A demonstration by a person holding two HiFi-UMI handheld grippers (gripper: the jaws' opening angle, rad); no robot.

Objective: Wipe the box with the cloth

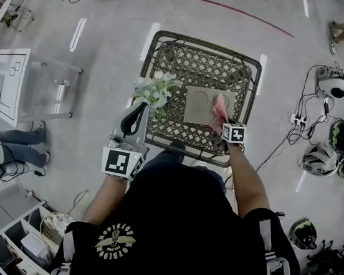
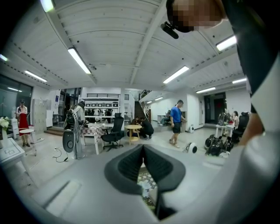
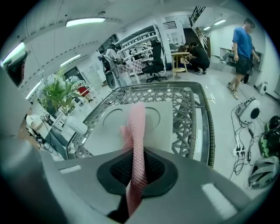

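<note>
Roughly mid-table, a shade right of centre: box (image 1: 202,106) (image 3: 162,131), flat, lid shut, two round outlines on its top face. Contents not visible.

Cloth (image 1: 219,110) (image 3: 137,141), pink mesh, stands up over the box's near right corner. The right gripper (image 1: 222,124) (image 3: 138,169) has its jaws clamped on the cloth's lower part, and a loose fold rises beyond the pads. Whether the cloth touches the lid cannot be told.

Left gripper (image 1: 139,112) (image 2: 143,162) is held at the table's near left corner, raised, and aimed out across the room. Its jaws are closed tip to tip with nothing between them; a slit lower down shows only weave.

Wicker table (image 1: 204,45) (image 3: 193,114): open lattice top with a dark rolled rim. Bare weave shows all round the box, widest toward the far edge, narrower at the right edge. Plant (image 1: 155,92) (image 3: 58,91), pale flowers and green leaves, sits at the left edge just beside the box's left side. Its pot is hidden by foliage.

Off the table: open floor past the far edge up to a red floor line (image 1: 245,12). To the right, helmets (image 1: 321,161) and cables (image 1: 299,122) lie near the table. To the left stands a white side table (image 1: 16,82), with floor between it and the wicker rim
</note>
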